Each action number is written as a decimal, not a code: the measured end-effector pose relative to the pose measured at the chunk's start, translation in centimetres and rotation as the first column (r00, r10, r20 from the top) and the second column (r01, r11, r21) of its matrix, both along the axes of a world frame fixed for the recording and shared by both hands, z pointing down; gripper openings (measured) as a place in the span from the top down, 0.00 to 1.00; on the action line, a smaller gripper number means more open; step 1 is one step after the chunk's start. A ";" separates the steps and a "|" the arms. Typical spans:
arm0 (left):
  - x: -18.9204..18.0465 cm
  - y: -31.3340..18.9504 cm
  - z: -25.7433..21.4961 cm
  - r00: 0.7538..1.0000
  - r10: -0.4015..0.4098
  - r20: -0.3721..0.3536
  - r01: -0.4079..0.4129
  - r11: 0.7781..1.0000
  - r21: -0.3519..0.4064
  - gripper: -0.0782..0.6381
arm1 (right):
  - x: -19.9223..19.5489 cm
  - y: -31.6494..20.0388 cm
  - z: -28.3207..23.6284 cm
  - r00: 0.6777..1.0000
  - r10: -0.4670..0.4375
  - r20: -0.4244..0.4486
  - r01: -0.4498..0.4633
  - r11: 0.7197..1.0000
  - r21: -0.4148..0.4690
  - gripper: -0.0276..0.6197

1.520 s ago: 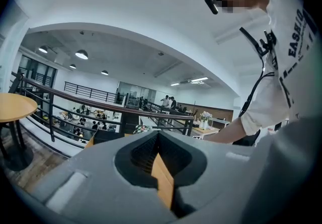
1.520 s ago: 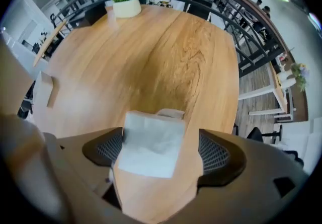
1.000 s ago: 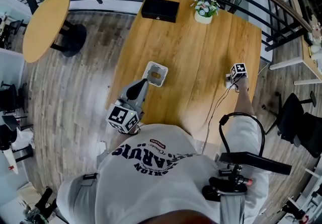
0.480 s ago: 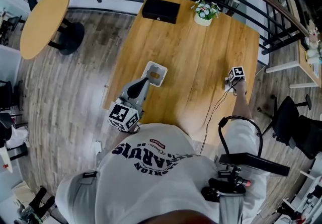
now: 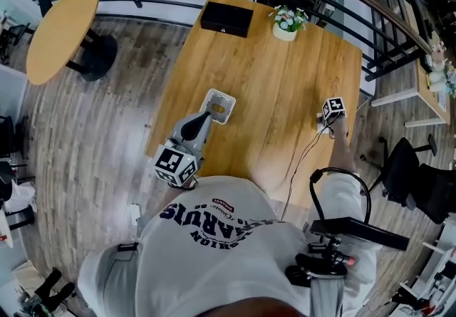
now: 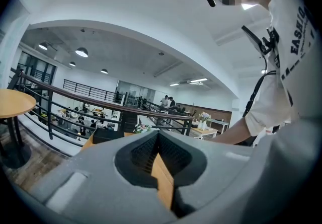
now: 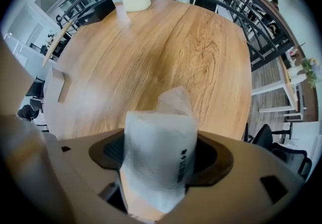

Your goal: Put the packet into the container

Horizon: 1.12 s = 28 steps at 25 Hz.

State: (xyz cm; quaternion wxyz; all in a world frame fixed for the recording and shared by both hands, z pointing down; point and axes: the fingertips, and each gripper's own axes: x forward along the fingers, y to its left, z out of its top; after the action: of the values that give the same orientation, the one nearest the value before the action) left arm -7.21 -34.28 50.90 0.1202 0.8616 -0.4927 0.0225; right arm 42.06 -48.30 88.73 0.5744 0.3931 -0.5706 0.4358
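The right gripper (image 5: 326, 122), its jaws just closing, is pinching the white packet (image 7: 158, 152) at the table's (image 5: 271, 59) right edge. The left gripper (image 5: 204, 119), jaws together and empty, is resting beside the white container (image 5: 207, 103) at centre-left. The next move is probably carrying the packet leftward and releasing it above the container.

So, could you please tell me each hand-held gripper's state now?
Left hand-held gripper: closed, empty.
Right hand-held gripper: has just been closing, now holds the packet.
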 end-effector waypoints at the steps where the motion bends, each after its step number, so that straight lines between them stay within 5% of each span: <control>1: -0.1 0.1 0.0 1.000 0.001 0.000 -0.001 1.000 0.002 0.89 | -0.1 0.1 -0.2 1.000 -0.005 0.000 0.005 1.000 0.002 0.41; 12: 0.0 1.0 -0.2 1.000 0.023 -0.016 -0.022 1.000 0.014 0.89 | -1.3 0.4 -4.0 0.988 -0.152 -0.016 0.152 0.988 0.025 0.41; 18: 0.6 1.4 0.0 0.999 0.045 -0.023 -0.044 0.999 0.024 0.89 | -3.6 0.6 -8.1 0.943 -0.329 -0.048 0.332 0.941 0.064 0.41; 22: 1.1 1.3 -0.1 0.998 0.062 -0.024 -0.062 0.998 0.029 0.89 | -6.0 1.2 -12.4 0.884 -0.465 -0.054 0.468 0.877 0.112 0.41; 28: 1.6 1.8 -0.1 0.997 0.079 -0.027 -0.078 0.996 0.035 0.89 | -10.7 3.4 -19.8 0.734 -0.673 -0.090 0.677 0.718 0.161 0.41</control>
State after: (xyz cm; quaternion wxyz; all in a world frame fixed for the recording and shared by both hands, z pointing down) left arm -5.62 -32.45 50.84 0.1117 0.8823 -0.4572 0.0068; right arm 31.39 -44.90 68.89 0.6621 0.2147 -0.7048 0.1373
